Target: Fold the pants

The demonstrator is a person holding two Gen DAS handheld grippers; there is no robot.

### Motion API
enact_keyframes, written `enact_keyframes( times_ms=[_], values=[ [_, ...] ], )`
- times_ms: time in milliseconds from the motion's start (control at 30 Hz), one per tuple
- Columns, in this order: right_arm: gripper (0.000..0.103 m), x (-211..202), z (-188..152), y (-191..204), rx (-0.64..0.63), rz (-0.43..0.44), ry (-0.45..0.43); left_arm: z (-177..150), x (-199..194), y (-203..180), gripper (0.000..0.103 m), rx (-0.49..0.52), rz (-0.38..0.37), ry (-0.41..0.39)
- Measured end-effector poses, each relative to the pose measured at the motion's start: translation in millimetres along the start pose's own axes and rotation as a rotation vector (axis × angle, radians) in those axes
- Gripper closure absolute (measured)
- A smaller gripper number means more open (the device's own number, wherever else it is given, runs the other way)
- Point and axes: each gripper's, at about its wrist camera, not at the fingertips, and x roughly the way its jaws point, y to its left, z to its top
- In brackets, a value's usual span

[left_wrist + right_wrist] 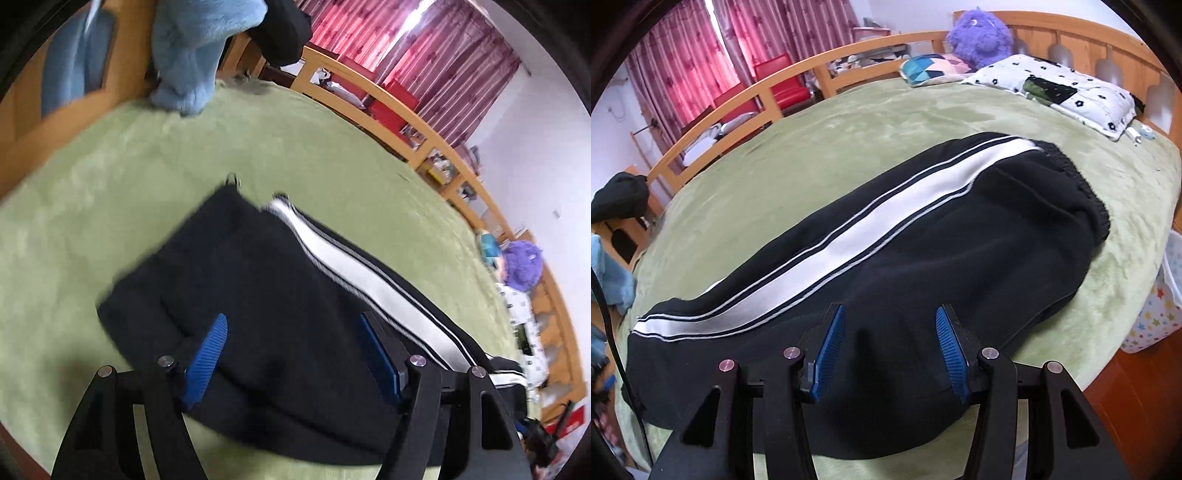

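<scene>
Your right gripper [890, 314] hangs over the black pants [979, 251], blue pads parted, nothing pinched between them. The pants lie lengthwise on the green blanket [849, 136], white stripe [849, 236] up, waistband toward the patterned pillow [1067, 92] and purple plush [979, 35].

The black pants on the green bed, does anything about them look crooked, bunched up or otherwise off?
Nothing stands out. The black pants lie fairly flat on the green blanket, white side stripe up and running smoothly along them. Only mild rumpling shows near the elastic waistband.

The pants [923, 236] lie on the bed [849, 122], pillows [1071, 92] behind them.
</scene>
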Motion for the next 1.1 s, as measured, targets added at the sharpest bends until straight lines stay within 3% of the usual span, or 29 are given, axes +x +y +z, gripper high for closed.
enact_keyframes(
  times_ms=[67, 200, 467, 533, 600, 633, 733, 833, 900, 1033, 1100],
  values=[
    [0.052, 1, -5, 3, 0.014, 0.005, 0.014, -6, 7, 9, 0.033, -0.022, 0.000, 0.000],
    [0.052, 1, -14, 4, 0.057, 0.021, 0.047, -6, 19, 28, 0.033, -0.082, 0.126, -0.019],
    [0.052, -4, -21, 13, 0.069, -0.010, 0.066, 15, 54, 62, 0.036, -0.238, 0.030, -0.044],
    [0.052, 1, -21, 18, 0.067, -0.010, 0.082, 17, 56, 64, 0.063, -0.260, 0.048, -0.053],
    [0.052, 3, -22, 25, 0.054, -0.008, 0.086, 20, 53, 66, 0.092, -0.269, -0.017, -0.058],
    [0.052, 3, -23, 30, 0.044, -0.008, 0.082, 22, 48, 66, 0.095, -0.257, -0.048, -0.065],
    [0.052, 1, -24, 43, 0.005, -0.002, 0.069, 21, 16, 64, 0.096, -0.206, -0.051, -0.139],
    [0.052, -3, -25, 48, -0.016, 0.010, 0.059, 18, -20, 71, 0.096, -0.207, -0.077, -0.212],
    [0.052, -7, -26, 48, -0.014, 0.026, 0.053, 14, -33, 76, 0.096, -0.209, -0.057, -0.238],
    [0.052, -8, -30, 39, 0.005, 0.026, 0.057, -1, -12, 93, 0.095, -0.247, 0.040, -0.182],
    [0.052, -7, -32, 33, 0.027, 0.036, 0.068, -7, 19, 101, 0.086, -0.255, 0.132, -0.051]
  ],
)
